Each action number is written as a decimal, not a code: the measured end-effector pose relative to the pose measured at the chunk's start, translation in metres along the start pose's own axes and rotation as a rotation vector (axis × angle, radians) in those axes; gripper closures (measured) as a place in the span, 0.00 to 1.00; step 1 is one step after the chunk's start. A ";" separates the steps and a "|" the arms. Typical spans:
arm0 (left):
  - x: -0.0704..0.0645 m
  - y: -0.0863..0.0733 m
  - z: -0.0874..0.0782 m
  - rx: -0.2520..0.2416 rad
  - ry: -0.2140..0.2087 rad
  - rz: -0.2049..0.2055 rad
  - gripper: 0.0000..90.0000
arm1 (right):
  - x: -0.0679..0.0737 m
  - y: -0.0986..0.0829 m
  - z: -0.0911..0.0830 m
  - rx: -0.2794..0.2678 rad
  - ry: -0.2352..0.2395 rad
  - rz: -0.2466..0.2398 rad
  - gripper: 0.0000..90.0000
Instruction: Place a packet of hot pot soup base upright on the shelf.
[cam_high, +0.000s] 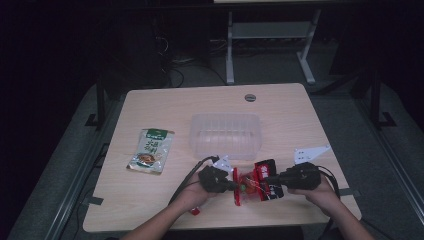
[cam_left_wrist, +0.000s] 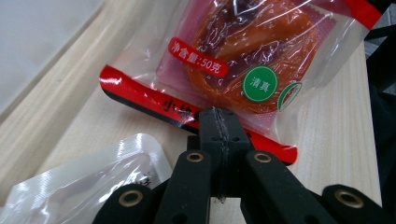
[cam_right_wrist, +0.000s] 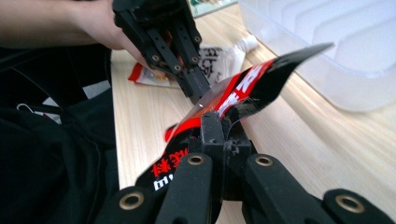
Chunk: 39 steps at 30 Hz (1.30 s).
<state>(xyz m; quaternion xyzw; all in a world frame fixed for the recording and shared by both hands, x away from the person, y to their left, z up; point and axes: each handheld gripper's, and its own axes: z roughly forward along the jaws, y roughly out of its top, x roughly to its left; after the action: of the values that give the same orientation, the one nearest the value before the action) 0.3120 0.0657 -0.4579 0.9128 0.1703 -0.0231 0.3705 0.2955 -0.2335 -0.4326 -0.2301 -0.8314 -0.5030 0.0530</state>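
Red-and-clear snack packet near the table's front edge, pinched at opposite ends by left gripper and right gripper, both clamped on it. Clear plastic tub mid-table; green sachet toward left edge. Pale wood top, dark room, grey floor.

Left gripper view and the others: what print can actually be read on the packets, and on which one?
"净含量:50克": red label on the red snack packet, held by the left gripper and the right gripper.
"清真": green round seal on that packet.
Its red edge strip: characters cut off, unreadable.
Green packet: print too small.
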 end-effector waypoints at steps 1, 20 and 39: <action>0.000 0.000 -0.002 -0.009 0.000 -0.006 1.00 | 0.000 0.001 0.000 -0.006 0.002 -0.003 1.00; 0.006 -0.012 -0.045 -0.046 0.020 -0.063 0.82 | 0.005 0.015 -0.007 -0.092 0.024 -0.039 1.00; 0.011 -0.056 -0.093 -0.057 0.078 -0.145 0.50 | 0.000 0.047 -0.016 -0.156 0.000 -0.093 1.00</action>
<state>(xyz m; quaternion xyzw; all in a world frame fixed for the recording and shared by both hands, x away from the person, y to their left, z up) 0.2965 0.1697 -0.4296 0.8874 0.2507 -0.0095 0.3867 0.3134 -0.2291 -0.3862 -0.1946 -0.7993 -0.5684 0.0117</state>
